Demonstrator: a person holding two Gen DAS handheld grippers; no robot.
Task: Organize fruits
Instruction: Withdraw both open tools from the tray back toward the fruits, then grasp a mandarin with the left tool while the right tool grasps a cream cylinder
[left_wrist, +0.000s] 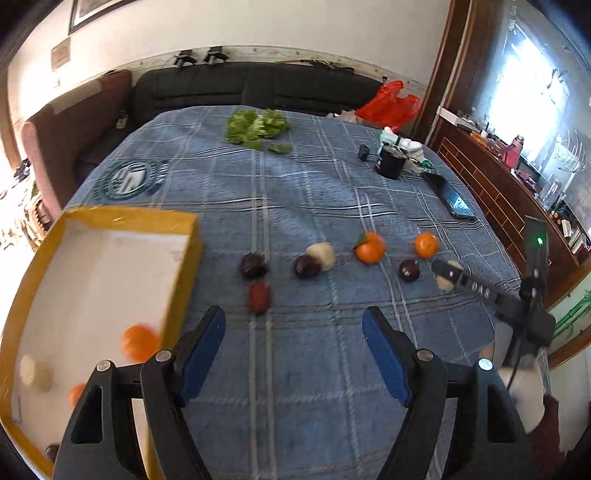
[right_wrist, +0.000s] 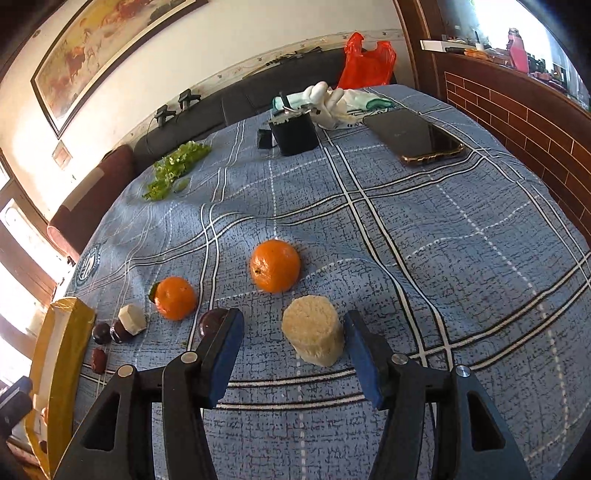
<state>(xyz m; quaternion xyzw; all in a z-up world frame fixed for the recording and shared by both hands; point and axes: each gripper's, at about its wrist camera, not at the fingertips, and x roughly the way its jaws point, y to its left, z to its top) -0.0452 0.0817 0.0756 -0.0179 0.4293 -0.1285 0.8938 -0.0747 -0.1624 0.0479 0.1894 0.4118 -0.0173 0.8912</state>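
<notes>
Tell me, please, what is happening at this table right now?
A person with a gripper in each hand is sorting fruit into a yellow box on the blue checked tablecloth. The right gripper is open around a pale cylindrical piece, not yet closed on it. The left gripper is open and empty beside the box, which already holds an orange and a pale piece. Two oranges and several dark fruits wait on the cloth.

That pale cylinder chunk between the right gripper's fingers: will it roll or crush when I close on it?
The pale cylinder chunk stands on a flat end, so it probably won't roll. Its surface looks rough and fibrous, likely grippy but possibly soft; squeeze gently. The right gripper is open, straddling it.
</notes>
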